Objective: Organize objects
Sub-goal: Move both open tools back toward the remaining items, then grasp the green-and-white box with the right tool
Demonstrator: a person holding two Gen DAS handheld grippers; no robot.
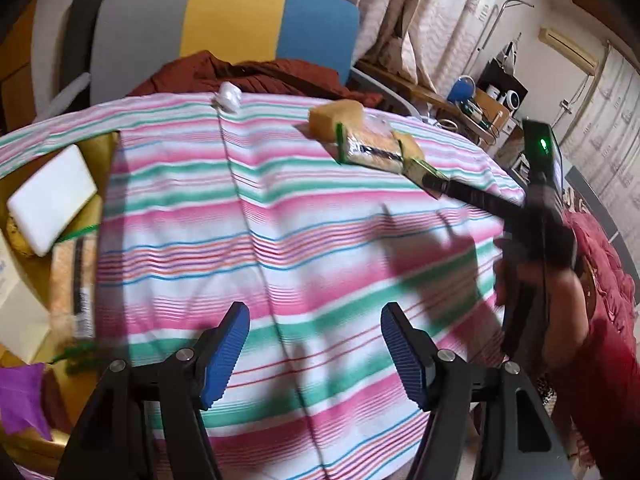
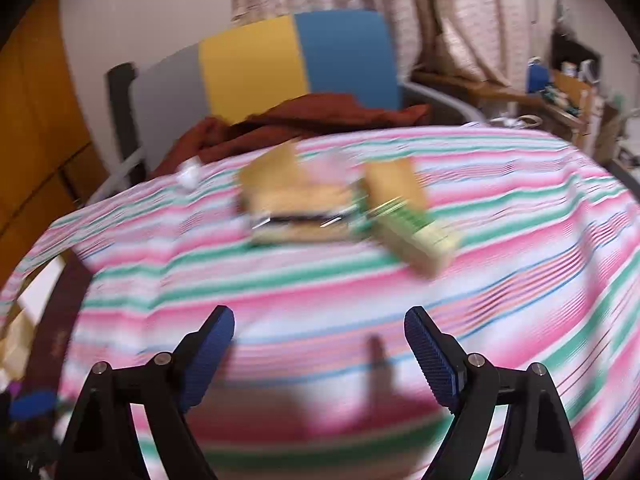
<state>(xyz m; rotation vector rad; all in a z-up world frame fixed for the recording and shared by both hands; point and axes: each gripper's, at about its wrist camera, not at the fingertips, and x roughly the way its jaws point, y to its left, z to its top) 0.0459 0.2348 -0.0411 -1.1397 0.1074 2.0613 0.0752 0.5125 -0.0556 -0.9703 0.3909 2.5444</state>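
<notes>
Sponge pack [image 2: 298, 212] and yellow sponges [image 2: 404, 216] sit mid-frame on striped tabletop [image 2: 520, 240]. Right gripper [image 2: 320, 360] fingers wide, empty. Left gripper [image 1: 316, 356] fingers wide, empty. Picture blurry: slow down, aim right fingers around one sponge.

A worktop [image 1: 280, 208] under a pink, green and white striped cloth fills the foreground. Behind it stands a chair [image 1: 224, 24] with a backrest in grey, yellow and blue panels, a rust-red cloth [image 1: 256, 74] heaped on its seat. Pale patterned curtains [image 1: 432, 12] hang behind the chair, daylight coming through. Right of the chair runs a cluttered wooden shelf [image 1: 476, 104]; left of it, an orange-brown wooden door [image 2: 36, 120].
</notes>
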